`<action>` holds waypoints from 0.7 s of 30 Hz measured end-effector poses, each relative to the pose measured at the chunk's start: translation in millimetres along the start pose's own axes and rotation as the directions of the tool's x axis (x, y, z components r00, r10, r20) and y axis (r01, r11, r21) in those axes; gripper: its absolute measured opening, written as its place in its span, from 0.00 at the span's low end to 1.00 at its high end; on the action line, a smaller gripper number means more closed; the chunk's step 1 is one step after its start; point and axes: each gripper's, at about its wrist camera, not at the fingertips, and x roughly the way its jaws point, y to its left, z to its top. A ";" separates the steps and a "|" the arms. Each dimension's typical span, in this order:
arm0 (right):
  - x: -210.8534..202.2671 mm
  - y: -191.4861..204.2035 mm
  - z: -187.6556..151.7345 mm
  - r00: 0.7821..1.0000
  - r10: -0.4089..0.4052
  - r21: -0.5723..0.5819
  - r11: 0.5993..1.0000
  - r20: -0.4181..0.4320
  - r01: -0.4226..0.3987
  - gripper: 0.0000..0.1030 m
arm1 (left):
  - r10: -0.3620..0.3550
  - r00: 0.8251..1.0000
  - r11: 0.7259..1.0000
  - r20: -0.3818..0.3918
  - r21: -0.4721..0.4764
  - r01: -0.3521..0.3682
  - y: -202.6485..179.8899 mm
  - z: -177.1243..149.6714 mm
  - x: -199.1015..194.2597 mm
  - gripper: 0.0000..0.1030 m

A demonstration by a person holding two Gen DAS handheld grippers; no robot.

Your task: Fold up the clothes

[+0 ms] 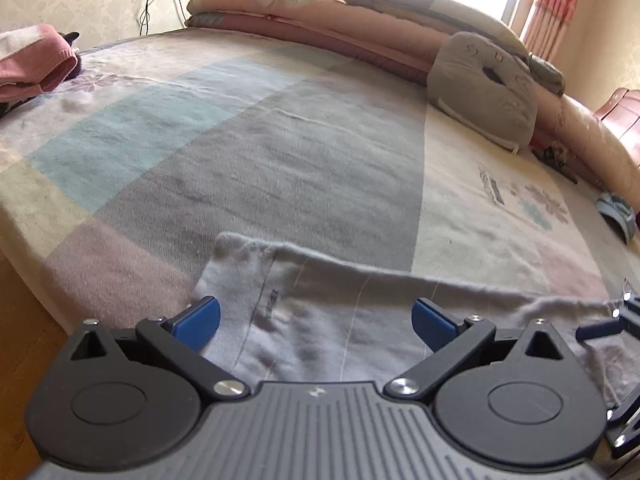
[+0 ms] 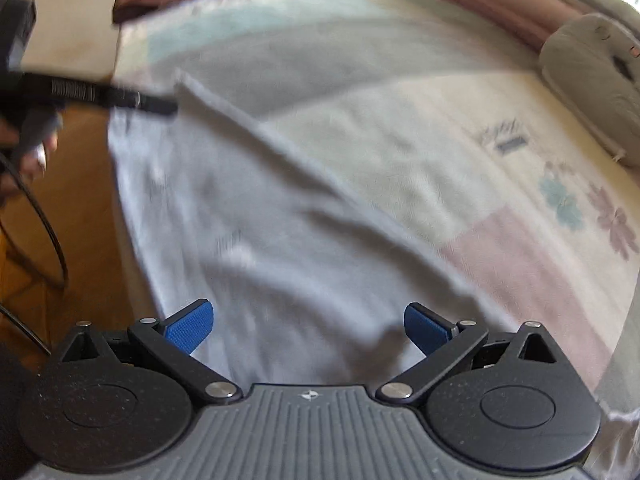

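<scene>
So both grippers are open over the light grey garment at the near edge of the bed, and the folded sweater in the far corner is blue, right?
Not quite: the folded sweater is pink, as the left wrist view shows. Both the left gripper and the right gripper are open over the light grey garment on the bed.

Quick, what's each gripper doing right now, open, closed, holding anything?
Left gripper: open, holding nothing, over the grey garment.
Right gripper: open, holding nothing, over the same garment.
</scene>
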 end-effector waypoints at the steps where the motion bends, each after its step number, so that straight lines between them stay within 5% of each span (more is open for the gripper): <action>1: 0.0 -1.5 -7.2 1.000 0.007 -0.001 1.000 0.001 -0.007 1.00 | 0.002 1.000 1.000 0.000 0.002 -0.002 -1.8 -0.9 -3.4 0.98; 8: -5.9 -3.2 -14.1 1.000 0.010 -0.036 0.999 -0.013 -0.010 1.00 | -0.033 0.999 0.992 0.036 -0.119 0.037 -2.3 -4.6 -31.9 0.98; 13: -9.4 -6.2 -10.1 1.000 0.006 -0.014 1.000 -0.001 -0.006 1.00 | -0.049 0.998 0.956 0.046 -0.288 0.061 10.2 -14.4 -37.7 0.98; 17: -17.9 -8.9 1.9 0.998 0.033 0.009 0.999 0.048 -0.033 1.00 | -0.091 0.994 0.886 0.054 -0.452 0.106 27.6 -25.5 -33.7 0.98; 21: -23.0 -1.2 22.0 0.992 0.074 -0.036 0.997 0.101 -0.071 1.00 | -0.179 0.979 0.766 0.099 -0.610 0.202 51.6 -32.2 -23.6 0.98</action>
